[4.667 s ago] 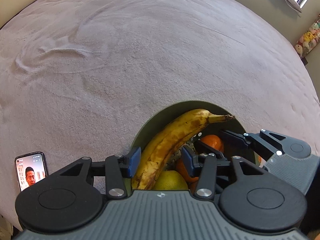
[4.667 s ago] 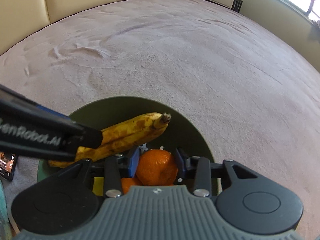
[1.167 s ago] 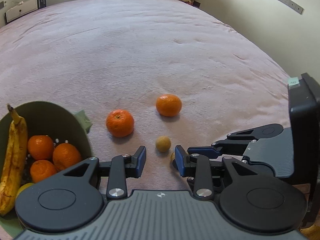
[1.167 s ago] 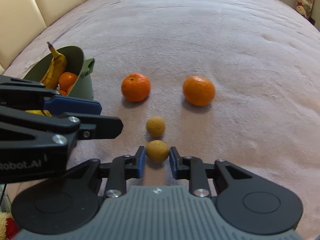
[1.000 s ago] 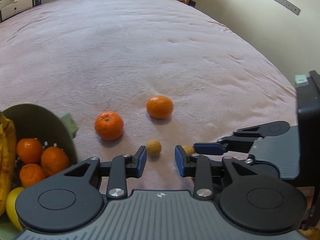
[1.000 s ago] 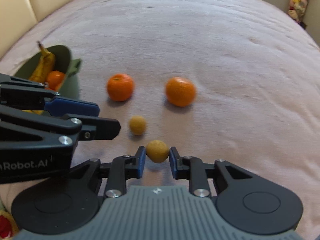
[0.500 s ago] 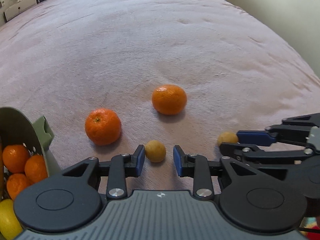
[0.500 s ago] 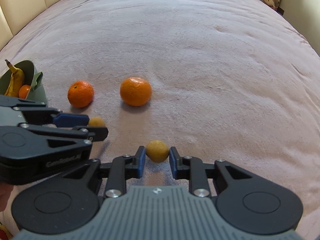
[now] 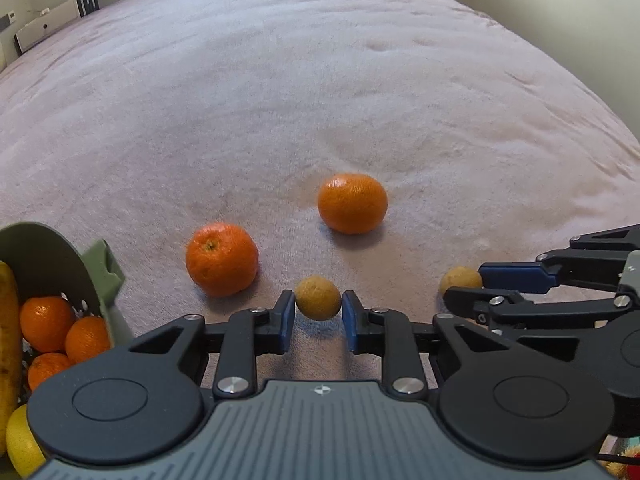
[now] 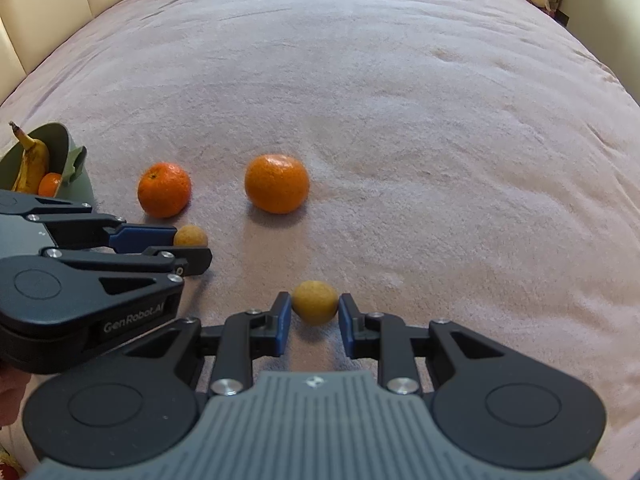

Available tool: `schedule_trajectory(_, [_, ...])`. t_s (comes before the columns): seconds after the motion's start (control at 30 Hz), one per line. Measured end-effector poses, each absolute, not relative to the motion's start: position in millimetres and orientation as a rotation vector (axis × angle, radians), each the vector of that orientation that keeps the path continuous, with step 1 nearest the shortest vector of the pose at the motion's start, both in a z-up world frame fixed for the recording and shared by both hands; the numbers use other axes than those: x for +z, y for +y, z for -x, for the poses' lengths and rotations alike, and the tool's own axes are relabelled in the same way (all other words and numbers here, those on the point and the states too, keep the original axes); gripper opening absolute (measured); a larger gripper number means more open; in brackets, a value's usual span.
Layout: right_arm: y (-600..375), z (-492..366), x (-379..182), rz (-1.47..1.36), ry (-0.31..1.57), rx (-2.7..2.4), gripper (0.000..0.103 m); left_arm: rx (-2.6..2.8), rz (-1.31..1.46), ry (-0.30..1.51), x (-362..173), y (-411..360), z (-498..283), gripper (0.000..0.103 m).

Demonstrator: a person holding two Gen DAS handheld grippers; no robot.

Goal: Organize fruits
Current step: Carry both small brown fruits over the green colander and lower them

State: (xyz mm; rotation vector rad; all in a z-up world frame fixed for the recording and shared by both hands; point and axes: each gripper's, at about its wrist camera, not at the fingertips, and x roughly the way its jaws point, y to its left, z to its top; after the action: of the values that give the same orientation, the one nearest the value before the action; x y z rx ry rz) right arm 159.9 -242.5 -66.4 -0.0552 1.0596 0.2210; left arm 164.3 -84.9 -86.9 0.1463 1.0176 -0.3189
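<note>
Fruits strung out along the pink blanket (image 9: pixel 320 80), taken left to right. Far left: green colander (image 9: pixel 48 248) with a banana (image 10: pixel 30 162), mandarins (image 9: pixel 46 322) and a lemon (image 9: pixel 18 442) inside. Next, two loose mandarins, left one (image 9: pixel 221 258) close to the colander handle, right one (image 9: pixel 353 202) a bit farther off. Nearer in, two small tan round fruits, longan-like.

Left gripper (image 9: pixel 318 316) just closing, blue pads now pinching the left small fruit (image 9: pixel 318 298) at its widest part, fruit sitting right at the fingertips. Right gripper (image 10: pixel 314 318) clamped the same way on the right small fruit (image 10: pixel 315 302), one pad against each side, fruit out at the tips rather than deep between the fingers. Both fruits low over the blanket; touching or just clear, cannot tell.

Step in hand, by the look of it: grasp and lift both. Best done straight up, no twisting, since round fruit held at the fingertips can squirt out. Gentle squeeze only, thin skins. Left gripper to stay clear of the nearby mandarin when swinging away.
</note>
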Motion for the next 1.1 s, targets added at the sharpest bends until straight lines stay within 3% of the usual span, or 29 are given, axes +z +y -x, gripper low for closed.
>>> schedule_trajectory(1.1, [-146,-124,26,0.123,0.852,0.578,0.022,-0.105,-0.074,0.95,26,20,-104,0.028])
